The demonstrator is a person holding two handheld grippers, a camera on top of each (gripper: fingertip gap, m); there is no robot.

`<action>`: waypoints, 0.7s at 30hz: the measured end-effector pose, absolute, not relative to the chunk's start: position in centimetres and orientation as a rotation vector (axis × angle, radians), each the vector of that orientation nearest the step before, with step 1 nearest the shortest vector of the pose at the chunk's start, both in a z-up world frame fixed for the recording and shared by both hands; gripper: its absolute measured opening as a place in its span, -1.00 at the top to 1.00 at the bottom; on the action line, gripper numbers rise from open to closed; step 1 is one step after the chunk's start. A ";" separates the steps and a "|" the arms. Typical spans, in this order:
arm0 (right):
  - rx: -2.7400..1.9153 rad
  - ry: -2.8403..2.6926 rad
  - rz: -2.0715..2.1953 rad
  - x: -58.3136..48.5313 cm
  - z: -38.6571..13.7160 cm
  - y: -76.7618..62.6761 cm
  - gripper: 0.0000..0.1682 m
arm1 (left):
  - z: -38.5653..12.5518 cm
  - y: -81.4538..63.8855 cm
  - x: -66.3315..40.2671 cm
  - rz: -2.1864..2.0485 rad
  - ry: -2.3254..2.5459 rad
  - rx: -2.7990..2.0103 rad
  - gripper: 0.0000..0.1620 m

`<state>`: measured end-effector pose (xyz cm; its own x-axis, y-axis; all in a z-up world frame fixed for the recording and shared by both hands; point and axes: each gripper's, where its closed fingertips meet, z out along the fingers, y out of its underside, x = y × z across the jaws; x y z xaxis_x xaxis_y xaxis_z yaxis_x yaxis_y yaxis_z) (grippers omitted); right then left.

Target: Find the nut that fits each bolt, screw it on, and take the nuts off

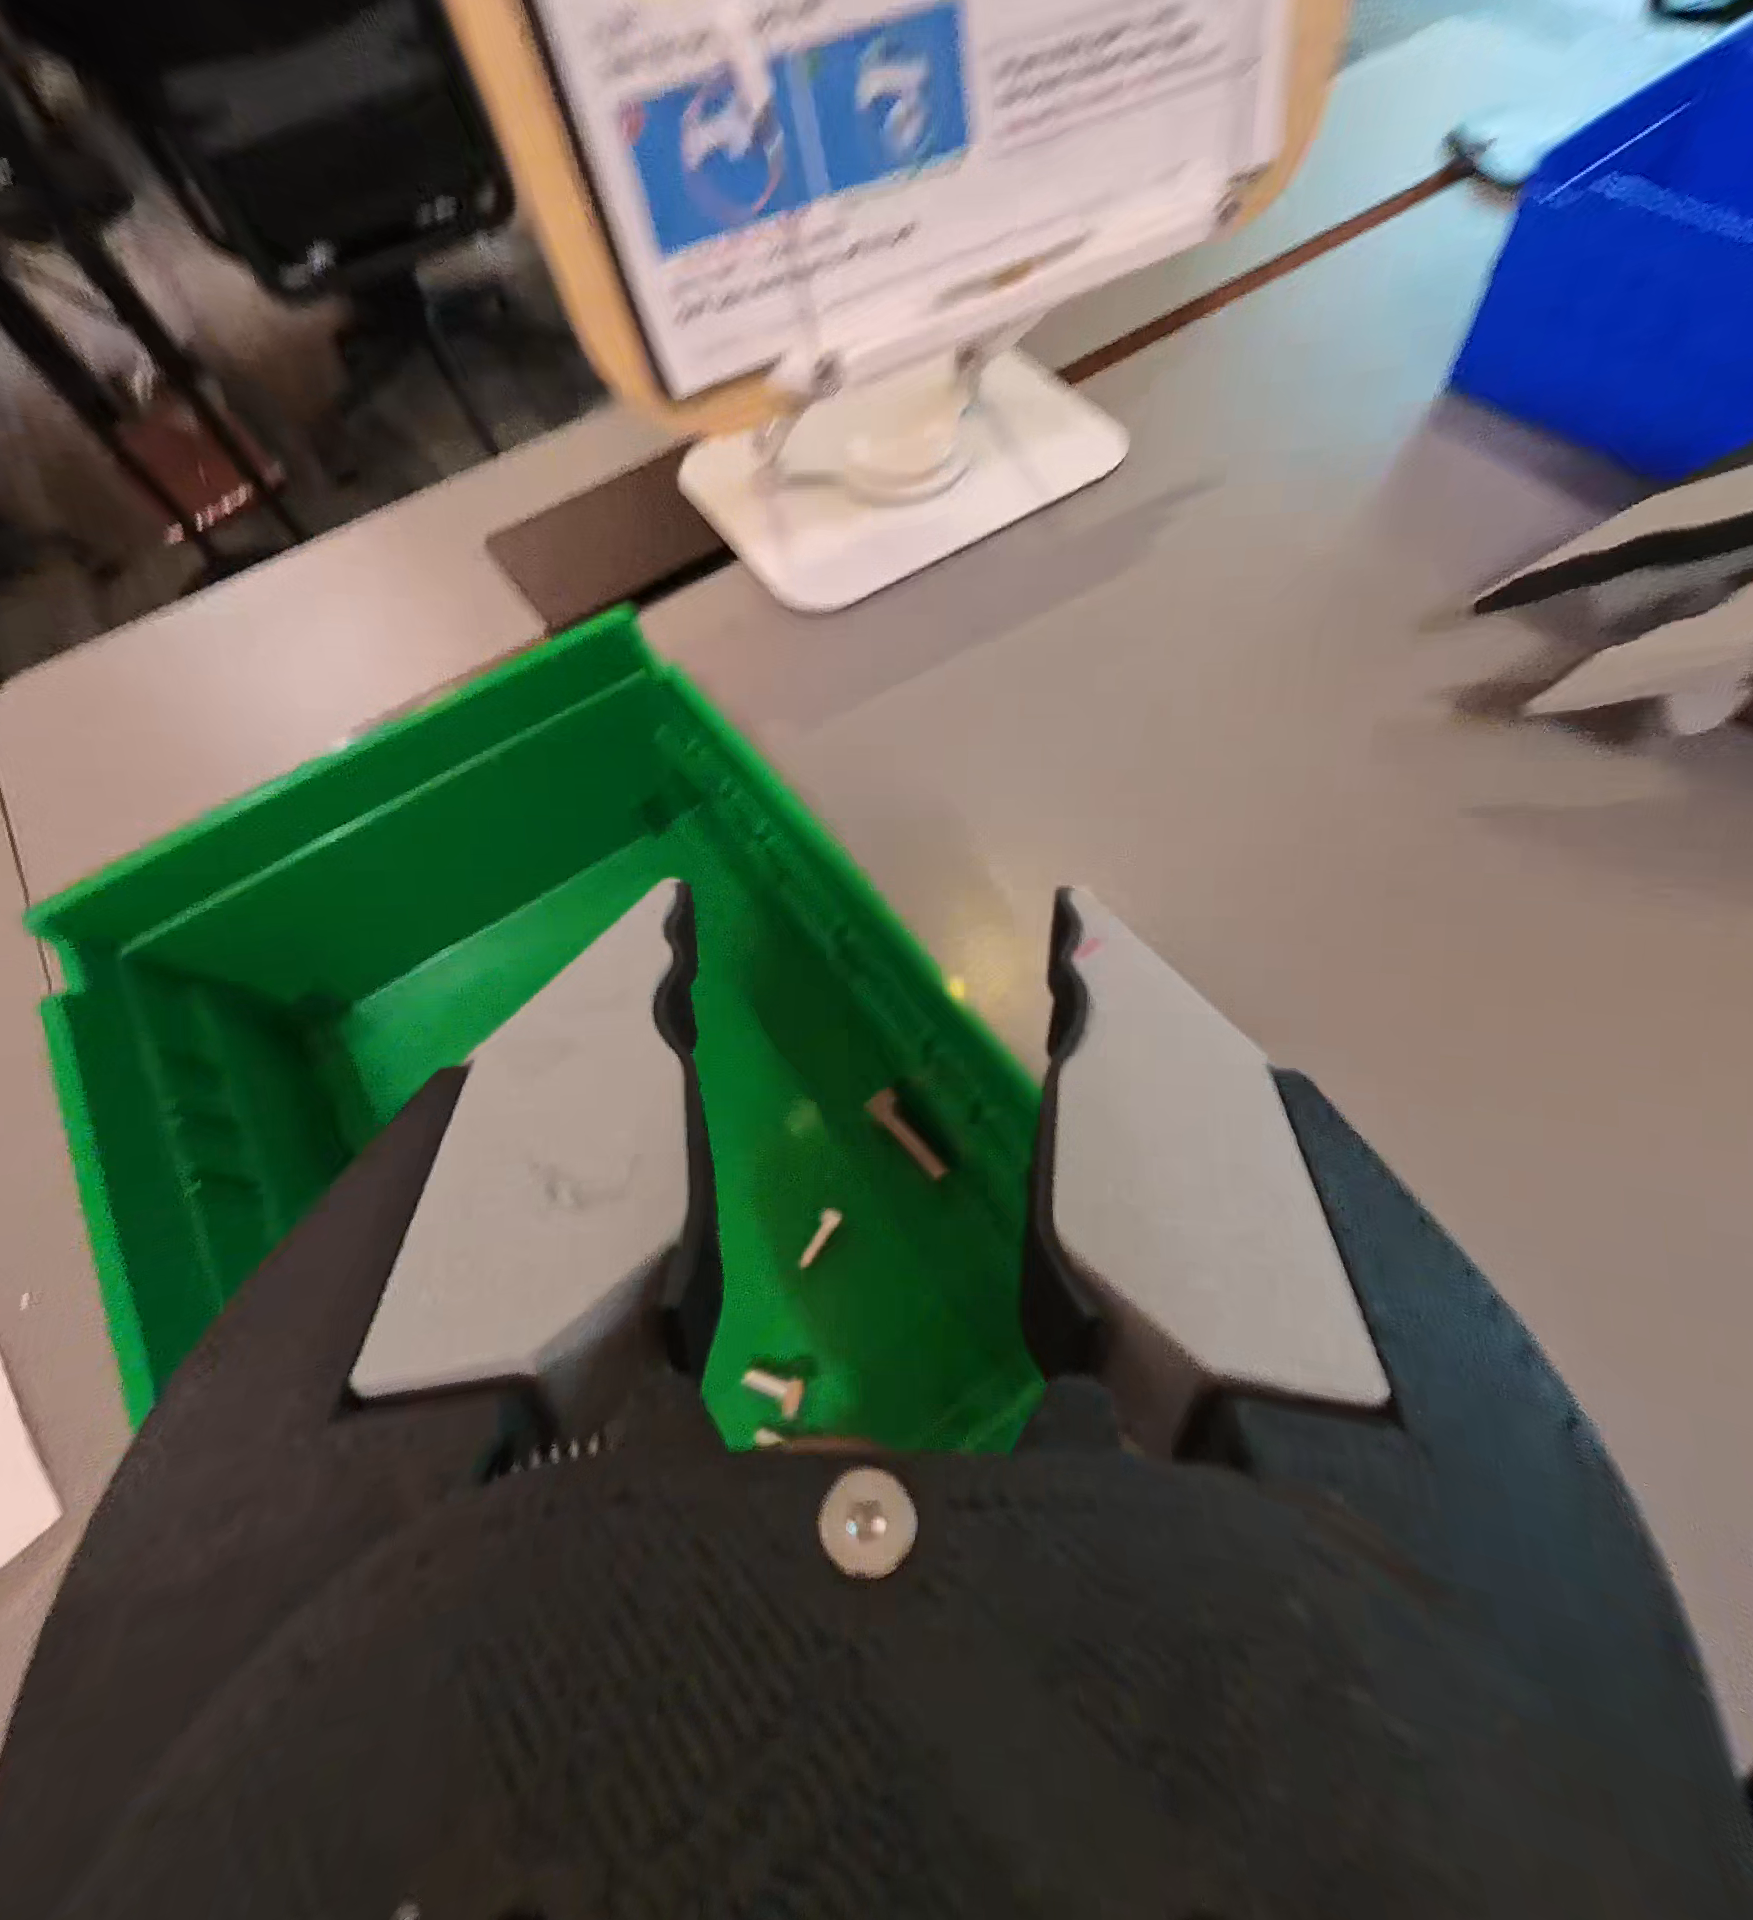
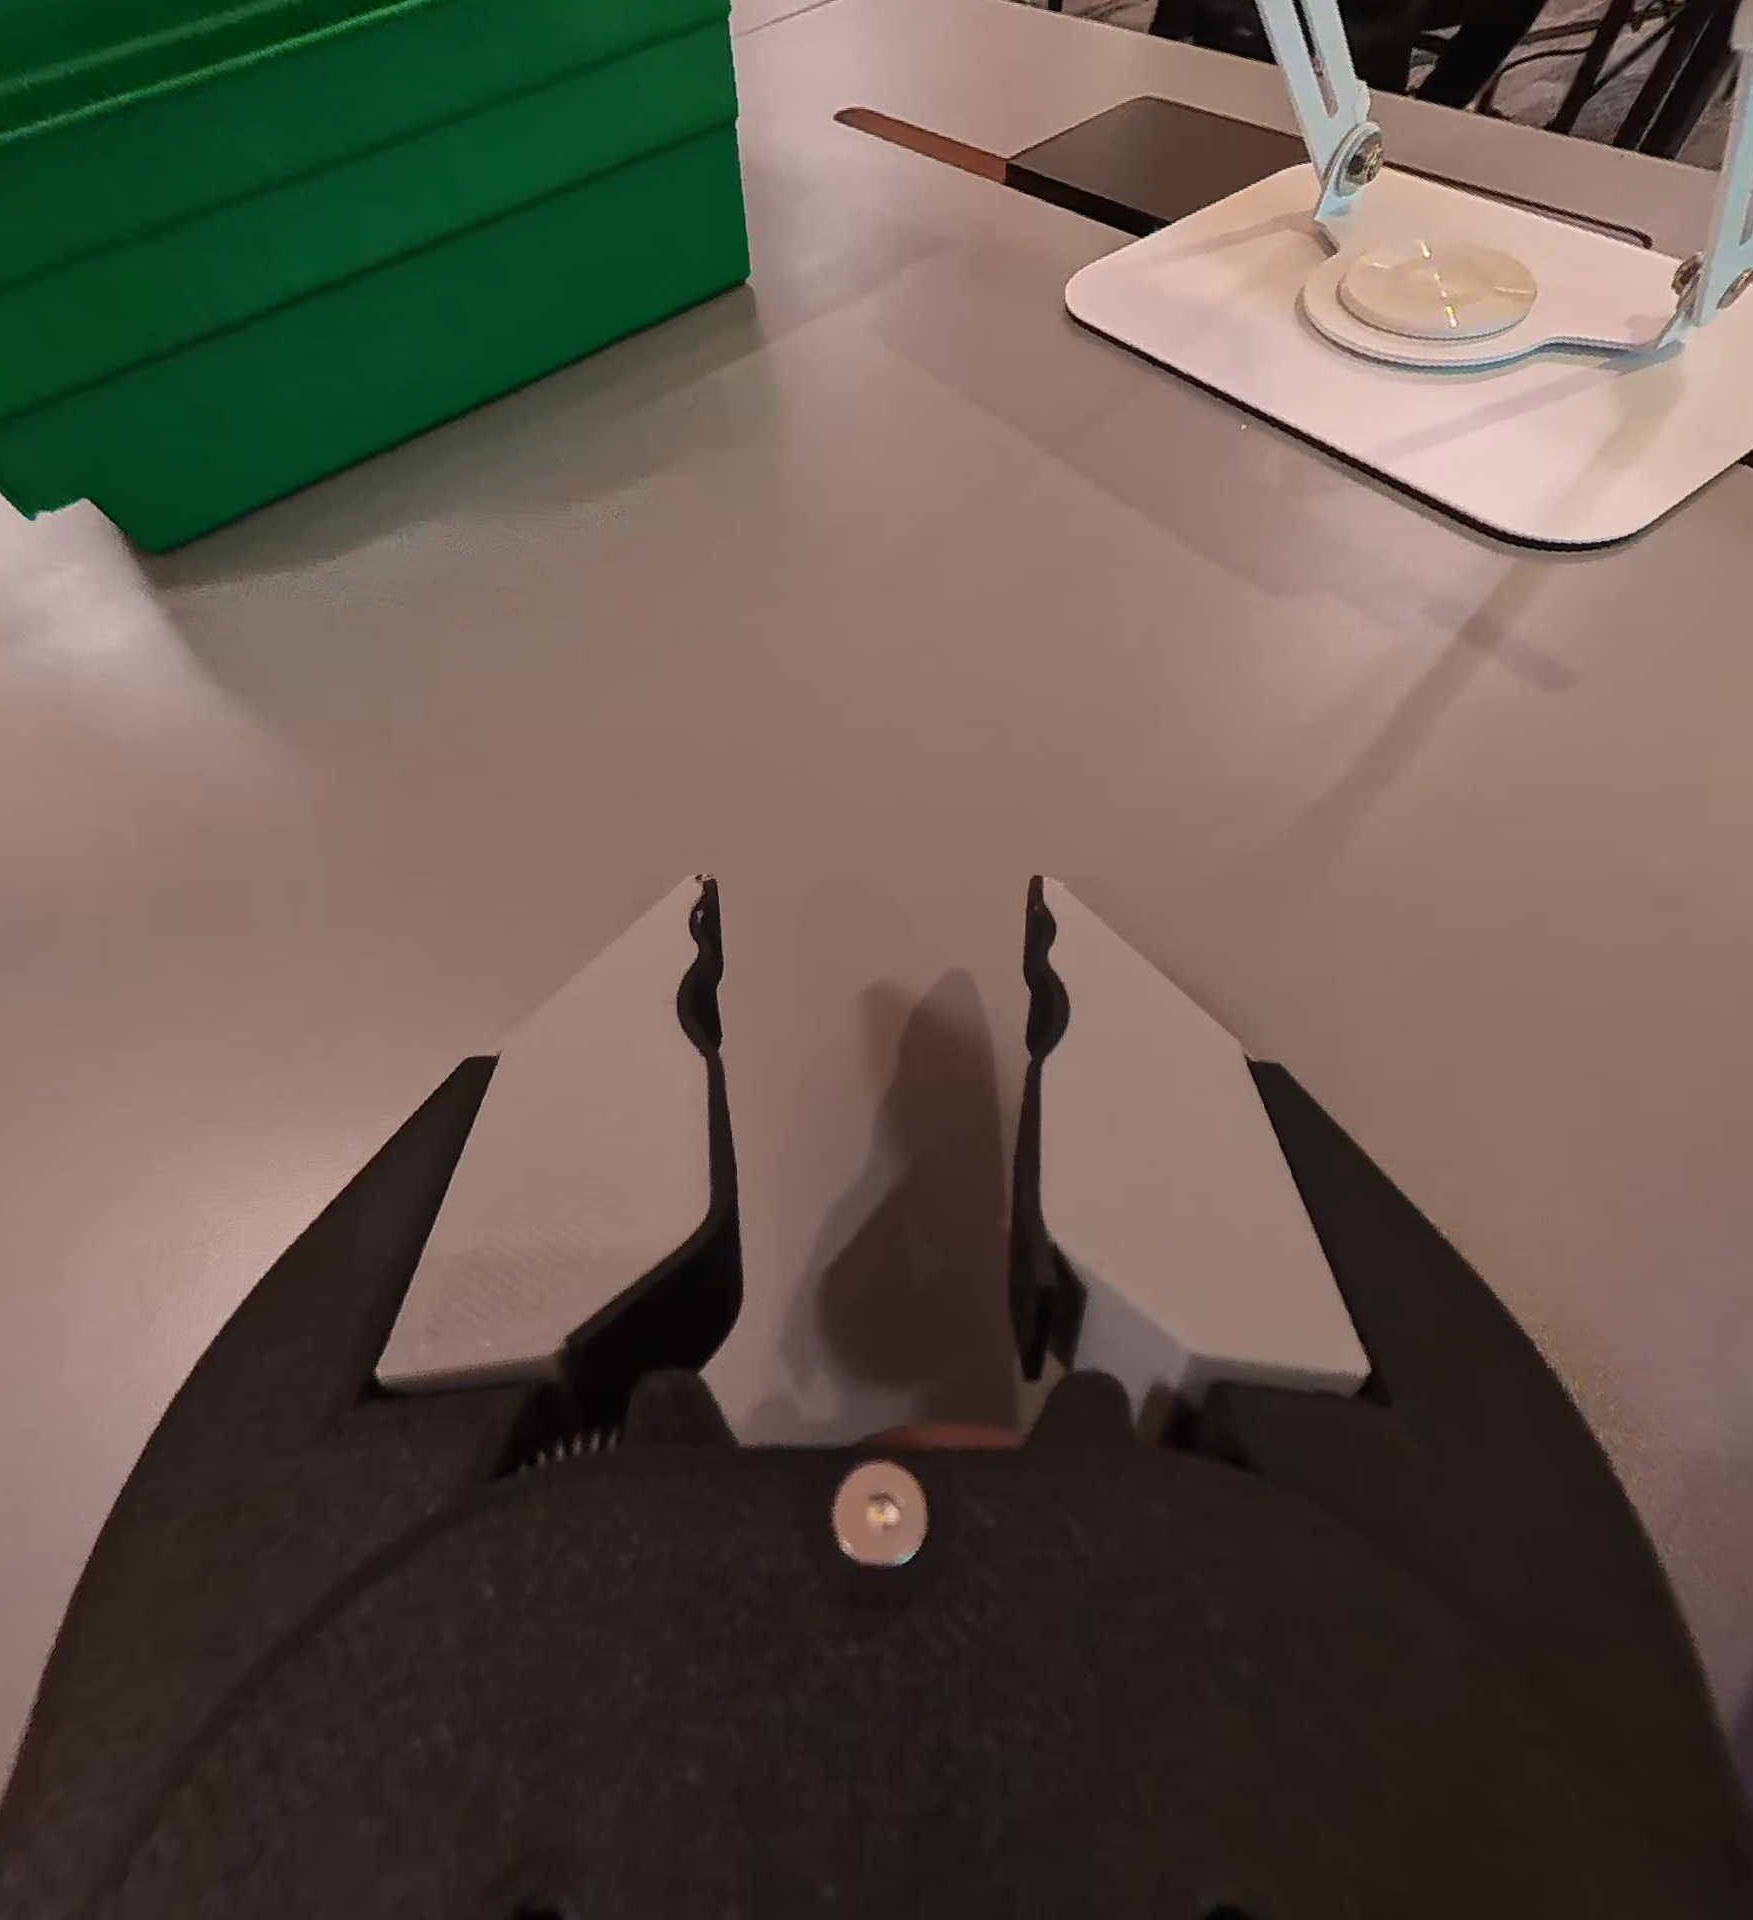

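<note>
Left gripper (image 1: pixel 867 914) hangs over the green bin (image 1: pixel 539 862), fingers apart, bolts (image 1: pixel 818 1238) lying below between them; right gripper (image 2: pixel 870 894) gapes over bare table (image 2: pixel 955 675).

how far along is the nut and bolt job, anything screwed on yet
Done: nothing visible. The bolts lie loose in the green bin; no nut shows on any, though the view is blurred. In hand: nothing. The left gripper is open above the bin; the right gripper is open over bare table. Left: picking, matching, screwing on and removing.
</note>
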<state>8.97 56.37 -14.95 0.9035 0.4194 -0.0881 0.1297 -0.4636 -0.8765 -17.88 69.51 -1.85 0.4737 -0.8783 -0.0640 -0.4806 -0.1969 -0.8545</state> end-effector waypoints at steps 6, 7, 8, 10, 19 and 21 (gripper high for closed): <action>-2.049 -0.361 0.391 9.2 -14.9 56.4 0.36 | -9.8 75.3 -19.9 -0.473 1.173 -2.073 0.29; -2.050 -0.354 0.396 9.3 -14.9 56.5 0.36 | -11.0 76.1 -20.0 -0.445 1.185 -2.098 0.31; -2.050 -0.348 0.399 9.3 -14.9 56.5 0.36 | -12.2 76.8 -20.0 -0.418 1.196 -2.120 0.33; -2.046 -0.341 0.402 9.4 -14.8 56.5 0.37 | -14.5 78.3 -20.4 -0.345 1.200 -2.203 0.39; -2.071 -0.357 0.393 9.3 -15.2 56.5 0.37 | -18.4 80.4 -20.0 -0.308 1.242 -2.351 0.79; -2.072 -0.366 0.397 9.1 -15.3 56.5 0.38 | -18.4 80.4 -20.0 -0.321 1.245 -2.355 0.79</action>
